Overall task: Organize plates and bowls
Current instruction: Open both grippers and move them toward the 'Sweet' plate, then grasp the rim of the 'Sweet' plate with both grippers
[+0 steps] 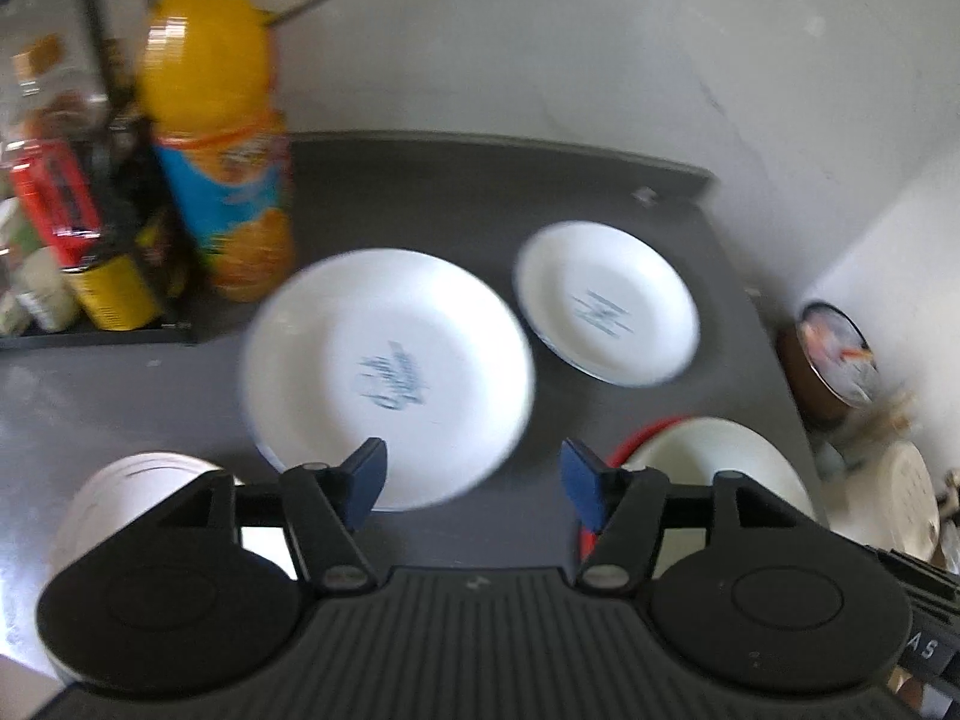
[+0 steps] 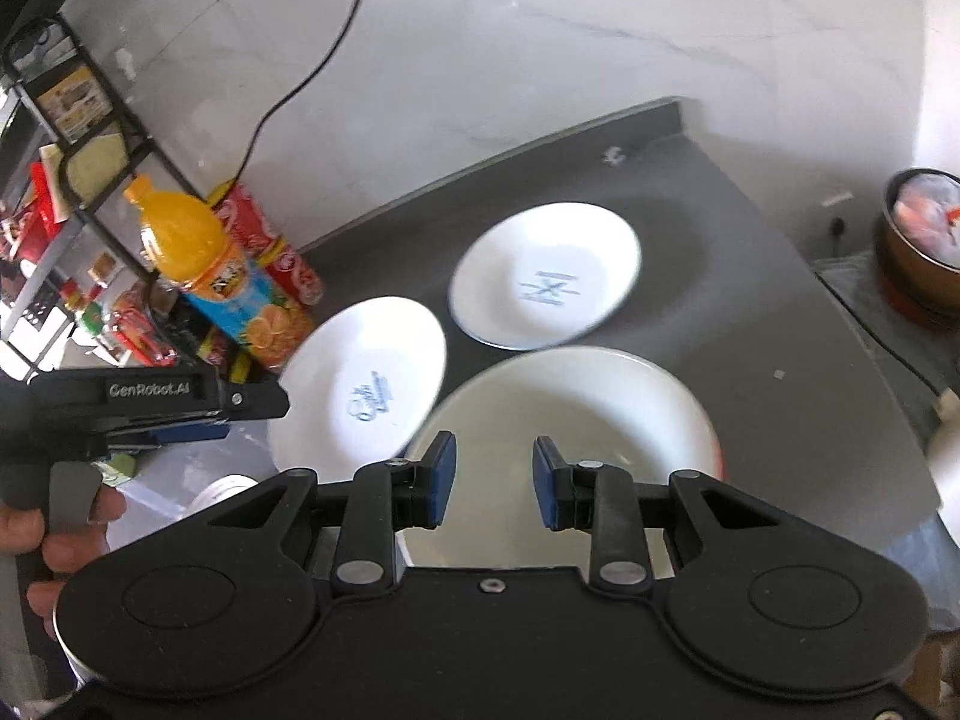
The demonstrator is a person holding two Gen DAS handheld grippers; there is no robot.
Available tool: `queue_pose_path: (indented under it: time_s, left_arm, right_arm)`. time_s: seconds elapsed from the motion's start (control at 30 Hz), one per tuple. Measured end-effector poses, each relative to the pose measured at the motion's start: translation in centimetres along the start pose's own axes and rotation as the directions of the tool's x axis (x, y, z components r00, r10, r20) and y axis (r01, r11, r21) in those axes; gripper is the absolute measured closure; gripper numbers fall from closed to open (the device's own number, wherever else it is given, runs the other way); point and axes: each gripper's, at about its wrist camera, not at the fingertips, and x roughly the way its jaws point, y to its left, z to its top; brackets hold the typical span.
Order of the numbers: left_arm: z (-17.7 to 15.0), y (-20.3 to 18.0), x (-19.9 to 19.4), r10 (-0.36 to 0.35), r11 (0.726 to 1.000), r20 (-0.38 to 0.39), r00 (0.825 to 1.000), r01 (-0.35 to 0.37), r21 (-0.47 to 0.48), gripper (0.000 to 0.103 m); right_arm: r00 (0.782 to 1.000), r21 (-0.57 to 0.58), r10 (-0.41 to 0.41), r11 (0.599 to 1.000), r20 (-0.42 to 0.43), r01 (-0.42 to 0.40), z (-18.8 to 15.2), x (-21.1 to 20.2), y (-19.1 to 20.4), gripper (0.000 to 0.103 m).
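Dark grey tabletop point(image 1: 432, 192) set against a pale marbled wall. Resting on it: a large white plate point(image 1: 390, 378) at centre, a smaller blue-rimmed plate point(image 1: 606, 303) just beside it, a red-rimmed white bowl point(image 1: 720, 468), an inverted white bowl point(image 1: 138, 492), an orange juice bottle point(image 1: 216, 138), and a black rack point(image 1: 90, 324) of groceries.

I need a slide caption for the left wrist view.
Open left gripper above two white plates on a dark counter, orange bottle behind.
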Motion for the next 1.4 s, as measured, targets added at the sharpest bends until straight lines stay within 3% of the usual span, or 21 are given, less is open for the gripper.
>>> queue_pose_path:
  time_s: [0.1,0.27,0.57,0.63,0.93,1.4]
  left_arm:
    - [0.2,1.7,-0.4,0.035,0.999,0.013,0.999,-0.034,-0.037,0.036]
    - [0.8,4.4,-0.4,0.066,0.994,0.019,0.998,-0.064,-0.084,0.035]
    - [3.0,9.1,2.5,0.089,0.993,0.018,0.996,-0.087,-0.084,0.035]
    - [3.3,9.7,3.7,0.108,0.992,0.012,0.994,-0.107,-0.065,0.035]
    - [4.3,12.7,8.7,0.056,0.998,-0.047,0.997,-0.056,-0.003,0.037]
    - [4.6,14.4,13.2,0.03,0.998,-0.089,0.996,-0.024,0.066,0.054]
  right_arm:
    - [1.0,-0.018,0.024,1.0,-0.004,-0.024,0.7,0.6,1.1,0.073]
    - [0.999,-0.036,0.036,0.999,-0.009,-0.037,1.6,1.9,2.9,0.063]
    - [1.0,-0.018,0.01,1.0,-0.021,-0.011,2.0,5.9,6.3,0.063]
    - [1.0,-0.005,-0.009,1.0,-0.028,0.009,2.0,7.1,7.1,0.063]
    - [0.988,0.044,-0.145,0.988,-0.044,0.147,1.7,12.6,8.7,0.063]
    - [0.944,-0.006,-0.303,0.952,-0.131,0.305,2.7,19.6,9.4,0.063]
